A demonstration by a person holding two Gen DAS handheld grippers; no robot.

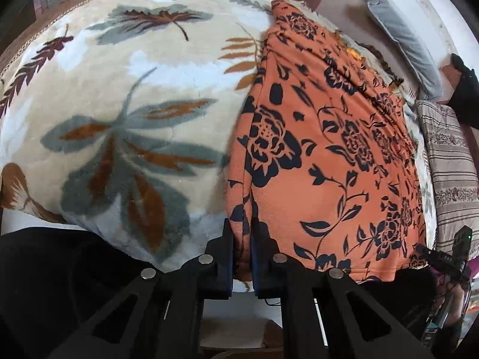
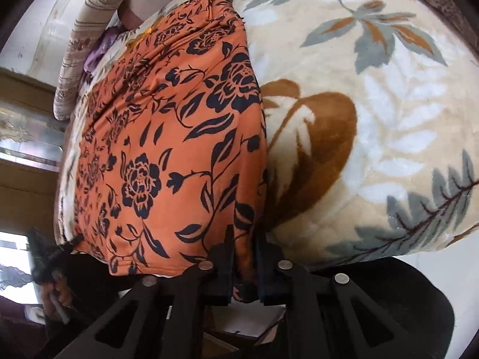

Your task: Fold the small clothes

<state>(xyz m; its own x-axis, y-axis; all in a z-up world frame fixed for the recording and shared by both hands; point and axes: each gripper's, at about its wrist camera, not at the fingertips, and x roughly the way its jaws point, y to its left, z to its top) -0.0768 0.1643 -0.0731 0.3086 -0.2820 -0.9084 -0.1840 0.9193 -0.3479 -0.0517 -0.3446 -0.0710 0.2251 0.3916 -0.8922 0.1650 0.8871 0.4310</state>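
An orange garment with a black flower print lies spread flat on a plush leaf-patterned blanket — in the left wrist view it fills the stretch from about 1 o'clock down to 5 o'clock, its left edge running down toward 6. The left gripper at 6 o'clock is clamped on the near left corner of the cloth, orange fabric pinched between its two black fingers. In the right wrist view the same garment covers the field from 12 round through 9 to 7 o'clock, and the right gripper at 6 o'clock is closed on its near right corner, a fold of cloth bunched between the fingers. Striped pillows sit at 3 o'clock — beyond the garment's far side.
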